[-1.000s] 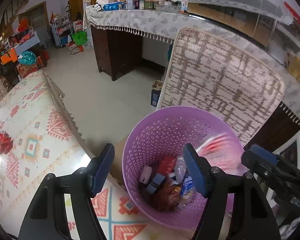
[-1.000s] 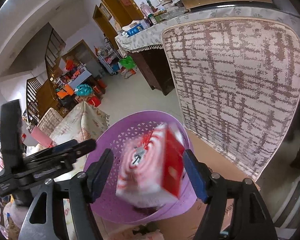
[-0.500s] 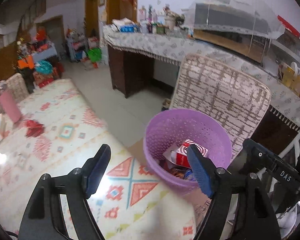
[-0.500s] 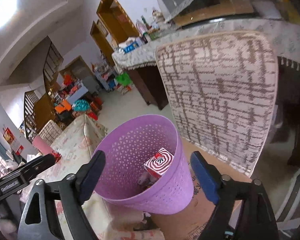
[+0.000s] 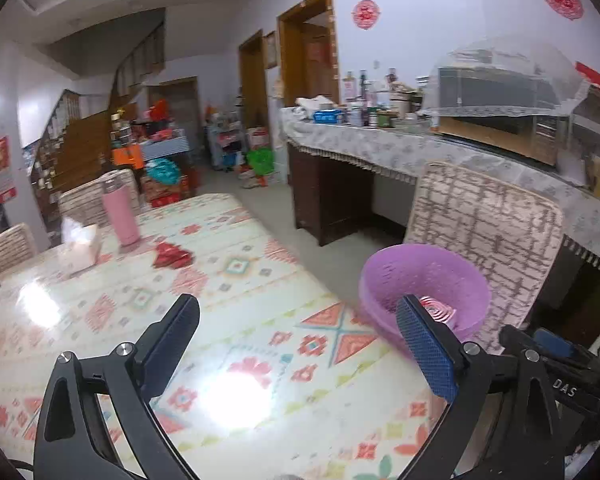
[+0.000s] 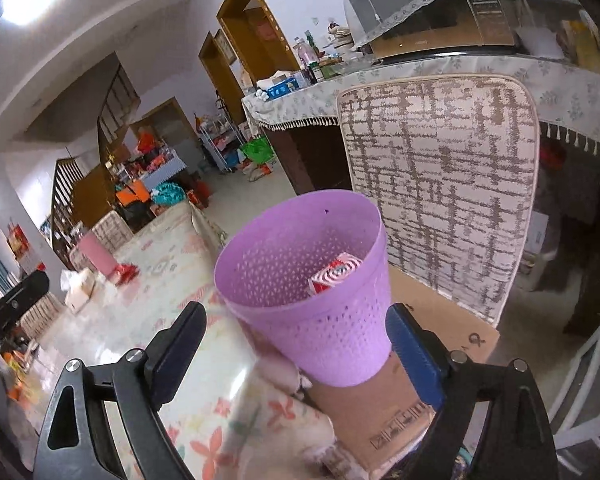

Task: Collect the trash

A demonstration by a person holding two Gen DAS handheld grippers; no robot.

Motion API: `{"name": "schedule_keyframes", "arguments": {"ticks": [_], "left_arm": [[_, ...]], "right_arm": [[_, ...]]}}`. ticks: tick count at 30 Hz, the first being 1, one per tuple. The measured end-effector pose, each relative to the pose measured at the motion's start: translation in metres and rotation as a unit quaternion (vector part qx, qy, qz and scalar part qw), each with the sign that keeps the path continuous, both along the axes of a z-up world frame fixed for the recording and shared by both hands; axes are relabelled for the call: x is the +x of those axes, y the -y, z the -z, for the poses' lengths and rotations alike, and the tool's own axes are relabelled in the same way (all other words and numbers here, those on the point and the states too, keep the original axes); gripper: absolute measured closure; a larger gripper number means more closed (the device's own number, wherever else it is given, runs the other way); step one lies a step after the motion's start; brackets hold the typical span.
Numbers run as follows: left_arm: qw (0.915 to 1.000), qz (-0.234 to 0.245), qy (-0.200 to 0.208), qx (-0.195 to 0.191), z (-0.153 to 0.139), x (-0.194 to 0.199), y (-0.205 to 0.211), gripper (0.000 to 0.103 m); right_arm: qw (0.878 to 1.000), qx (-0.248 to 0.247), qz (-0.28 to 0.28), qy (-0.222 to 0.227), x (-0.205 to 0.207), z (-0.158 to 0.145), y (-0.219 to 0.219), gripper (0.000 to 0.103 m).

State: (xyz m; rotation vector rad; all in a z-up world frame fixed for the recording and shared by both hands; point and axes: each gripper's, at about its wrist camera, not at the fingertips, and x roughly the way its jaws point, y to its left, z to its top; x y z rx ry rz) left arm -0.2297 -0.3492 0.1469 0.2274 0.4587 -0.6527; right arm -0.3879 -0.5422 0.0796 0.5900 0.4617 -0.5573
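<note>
A purple mesh trash bin [image 6: 311, 300] stands beside the table on a cardboard box; it also shows in the left wrist view [image 5: 423, 284]. A red-and-white swirl box [image 6: 335, 272] lies inside it on other trash. My right gripper [image 6: 296, 344] is open and empty, low in front of the bin. My left gripper [image 5: 300, 340] is open and empty above the patterned tablecloth [image 5: 220, 320]. A crumpled red wrapper [image 5: 171, 255] lies far off on the table.
A pink bottle [image 5: 120, 216] and a tissue box [image 5: 80, 246] stand at the table's far end. A woven chair back [image 6: 439, 184] rises behind the bin. A cardboard box [image 6: 419, 380] lies under the bin. A cluttered counter [image 5: 379, 136] runs along the wall.
The red-and-white box left my right gripper and dropped into the bin. Both grippers pulled back and up from the bin; the left one now looks across the table.
</note>
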Motion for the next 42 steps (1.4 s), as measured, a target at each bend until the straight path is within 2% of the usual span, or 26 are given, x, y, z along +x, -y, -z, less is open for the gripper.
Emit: {"name": "schedule_keyframes", "arguments": {"ticks": [3, 9, 18, 28, 42], "left_arm": [[0.9999, -0.013, -0.002, -0.009, 0.003, -0.005, -0.015, 0.005], [0.9993, 0.006, -0.014, -0.034, 0.016, -0.013, -0.032, 0.000], [0.9958, 0.005, -0.087, 0.029, 0.064, -0.009, -0.020, 0.000], [0.9923, 0.020, -0.103, 0.066, 0.085, -0.014, -0.015, 0.000], [0.9904, 0.027, -0.114, 0.074, 0.091, -0.013, -0.013, 0.000]], "right_arm": [[1.000, -0.008, 0.003, -0.011, -0.006, 0.003, -0.010, 0.009], [0.999, -0.018, 0.004, -0.030, -0.012, 0.008, -0.022, 0.008], [0.997, -0.027, 0.016, -0.069, -0.015, 0.019, -0.029, 0.008], [0.994, -0.033, 0.011, -0.104, -0.006, 0.028, -0.038, 0.008], [0.992, -0.026, -0.002, -0.125, 0.005, 0.035, -0.045, 0.008]]}}
